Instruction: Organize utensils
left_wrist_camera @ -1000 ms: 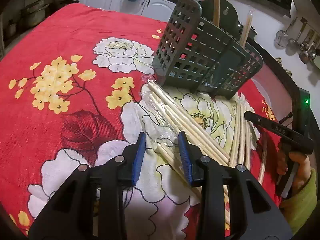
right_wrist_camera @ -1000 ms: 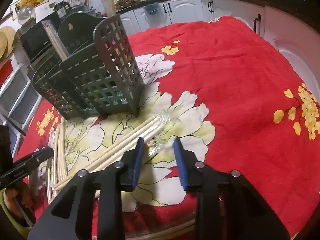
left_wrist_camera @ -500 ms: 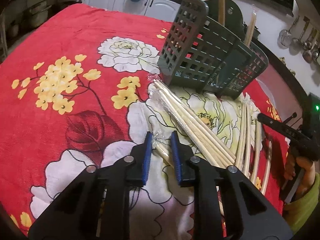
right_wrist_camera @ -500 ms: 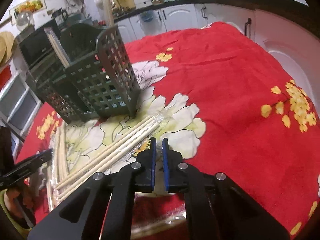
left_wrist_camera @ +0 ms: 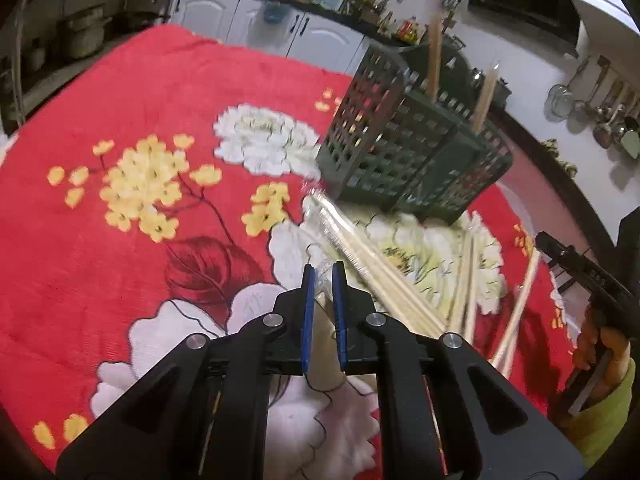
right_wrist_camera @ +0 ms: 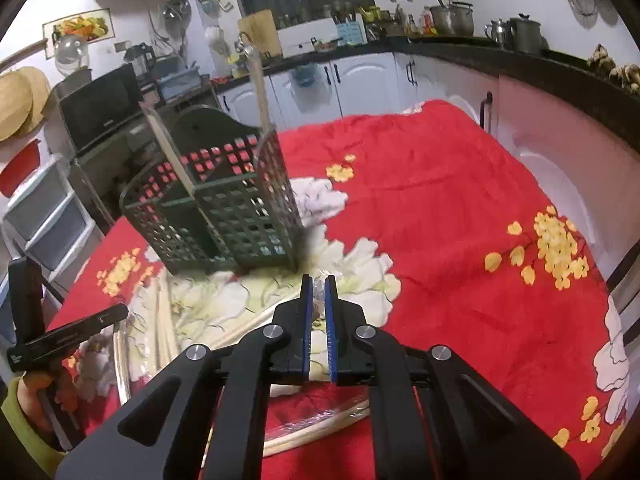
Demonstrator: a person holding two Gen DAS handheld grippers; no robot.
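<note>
A dark green slotted utensil holder stands on the red floral cloth, with two wooden chopsticks upright in it. Plastic-wrapped chopstick packets lie loose in front of it. My left gripper is closing, and its blue pads pinch the near end of one wrapped packet. My right gripper is shut on the crinkled clear wrapper of another packet, whose wooden part runs under the jaws.
A hand in a yellow-green sleeve holds the other tool at each view's edge. Beyond the cloth's far edge are white cabinets and a dark counter. Ladles hang on the right wall. A microwave is behind the holder.
Both pairs of jaws have closed from wide apart onto wrapped chopsticks. The right gripper has risen and tipped up, so more of the kitchen shows. A chopstick on the right has lifted at one end.
</note>
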